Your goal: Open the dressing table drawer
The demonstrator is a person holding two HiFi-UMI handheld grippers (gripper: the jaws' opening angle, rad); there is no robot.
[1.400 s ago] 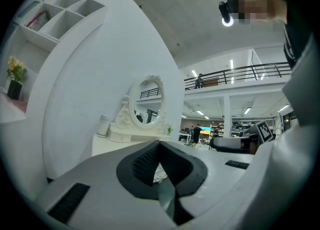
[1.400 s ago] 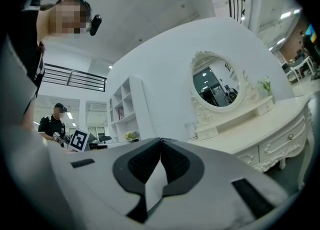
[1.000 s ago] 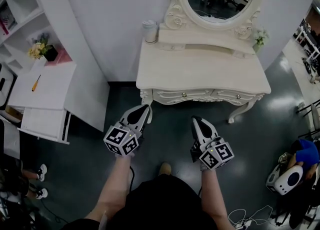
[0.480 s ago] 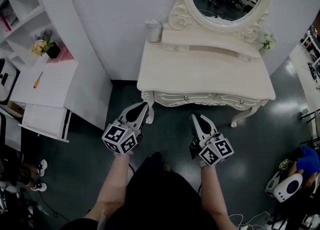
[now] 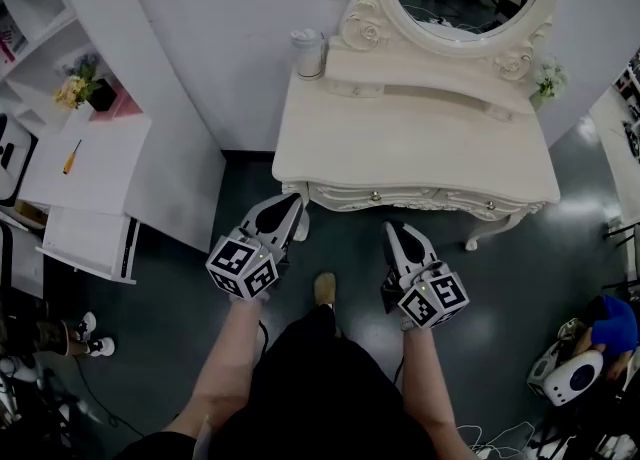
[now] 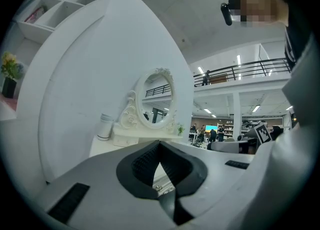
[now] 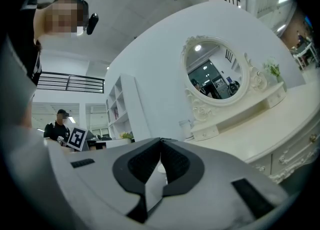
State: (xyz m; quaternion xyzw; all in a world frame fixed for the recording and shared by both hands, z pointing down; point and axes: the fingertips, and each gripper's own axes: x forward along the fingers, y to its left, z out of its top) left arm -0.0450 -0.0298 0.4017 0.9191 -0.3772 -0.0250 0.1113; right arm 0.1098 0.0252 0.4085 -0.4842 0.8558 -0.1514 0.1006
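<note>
L gripper (image 5: 288,208) & R gripper (image 5: 393,233) have neared ornate cream wooden dressing table (image 5: 420,138), jaws shut & empty, held level w/ its closed drawer front (image 5: 372,194), likely lining up on knob.

The right gripper (image 7: 161,143) has its jaws pressed together at the tips. Beyond, at right, the table (image 7: 280,116) carries an oval mirror (image 7: 215,76) along its back edge and a jar (image 7: 186,128) near its back left corner.

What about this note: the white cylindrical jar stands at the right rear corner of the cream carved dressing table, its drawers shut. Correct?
No. The head view shows the white cylindrical jar at the left rear corner of the cream carved dressing table, its drawers shut.
</note>
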